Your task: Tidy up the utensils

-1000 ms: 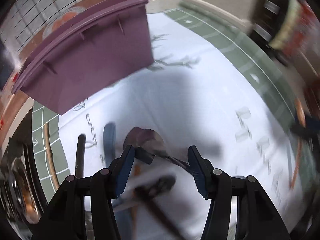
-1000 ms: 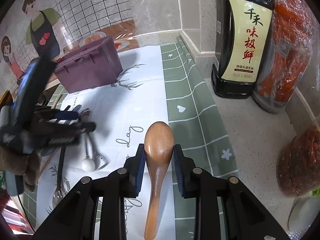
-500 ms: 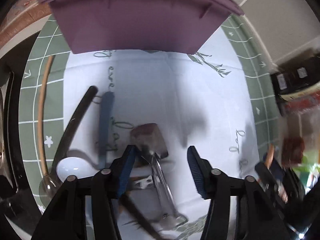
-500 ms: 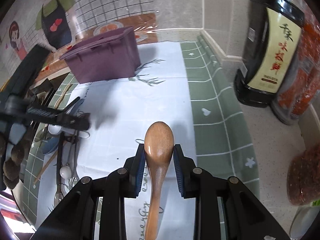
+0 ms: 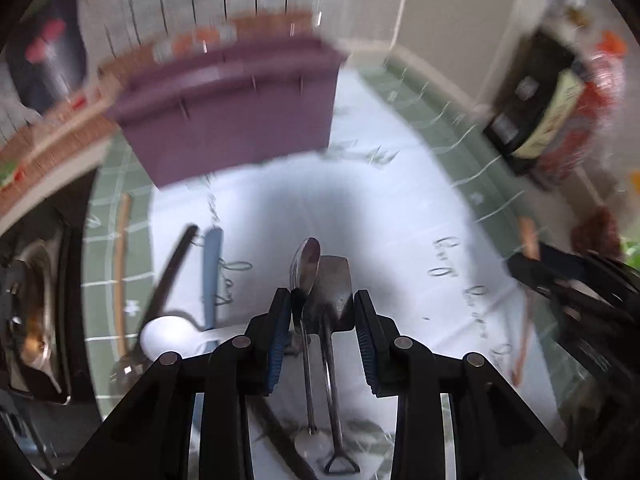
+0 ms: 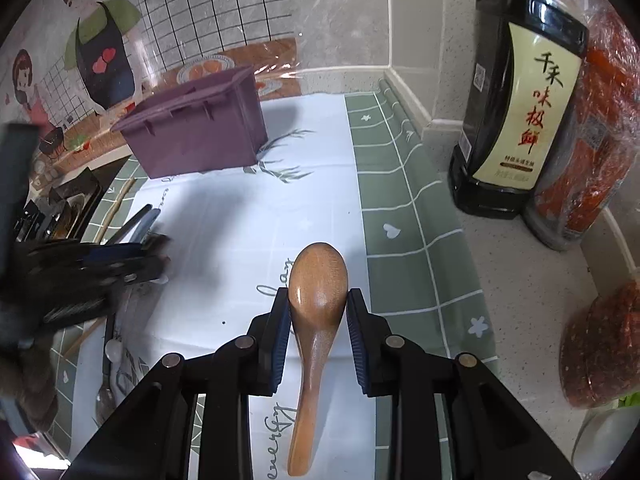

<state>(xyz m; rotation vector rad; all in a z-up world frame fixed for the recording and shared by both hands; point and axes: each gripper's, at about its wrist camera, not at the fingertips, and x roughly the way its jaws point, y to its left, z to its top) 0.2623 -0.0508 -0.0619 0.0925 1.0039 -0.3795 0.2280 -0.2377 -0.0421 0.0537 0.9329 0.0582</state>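
Left gripper (image 5: pixel 322 312) clamped on two metal utensils at once, a spoon (image 5: pixel 306 266) and a small shovel-shaped scoop (image 5: pixel 334 288), low in the frame's centre; right gripper (image 6: pixel 318 312) shut around the bowl of a wooden spoon (image 6: pixel 318 280), lower centre. Best carried level and slowly toward the purple bin (image 6: pixel 200 132) at upper left, without easing the squeeze, since the paired metal pieces look likely to slip against each other. Worth lowering handles-first well inside the bin's rim before letting go, one side at a time.
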